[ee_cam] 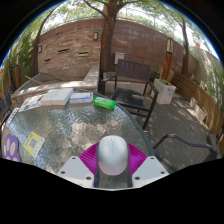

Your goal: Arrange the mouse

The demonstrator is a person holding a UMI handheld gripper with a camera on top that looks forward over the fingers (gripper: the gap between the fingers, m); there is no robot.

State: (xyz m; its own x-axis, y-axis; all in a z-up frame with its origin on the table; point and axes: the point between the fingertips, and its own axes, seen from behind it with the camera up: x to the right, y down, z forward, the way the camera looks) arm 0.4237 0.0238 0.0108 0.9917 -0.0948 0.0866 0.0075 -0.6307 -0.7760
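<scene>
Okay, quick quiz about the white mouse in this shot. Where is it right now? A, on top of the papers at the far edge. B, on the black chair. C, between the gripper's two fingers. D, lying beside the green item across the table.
C: the white mouse sits between the gripper fingers, their pink pads close on both sides, well short of the green item on the glass table.

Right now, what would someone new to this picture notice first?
First, the pale grey mouse, sitting between the tongs, whose magenta pads flank it closely; whether they press on it can't be seen. Beyond it on the glass table lie a green tray and some books, with a tree and a brick wall behind.
</scene>
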